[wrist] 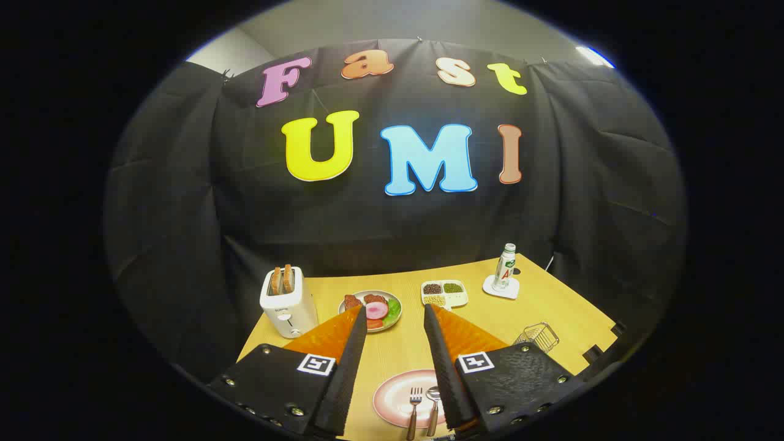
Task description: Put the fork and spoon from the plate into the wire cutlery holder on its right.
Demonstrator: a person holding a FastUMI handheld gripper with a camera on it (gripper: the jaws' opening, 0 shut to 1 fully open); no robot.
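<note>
A pink plate (392,401) lies on the wooden table low between my two fingers. On it rest a fork (415,405) and a spoon (433,404), side by side, handles pointing toward me. The spoon lies close beside my right finger (444,361). The wire cutlery holder (539,335) stands to the right of the plate, partly hidden behind my right finger's body. My gripper (395,313) hangs above the table, open, with nothing between its fingers.
A white toaster (286,303) with two bread slices stands at the left. Beyond the fingertips sit a plate of food (375,308) and a divided tray of beans (444,293). A bottle (505,267) on a white coaster stands far right, near the table's back edge.
</note>
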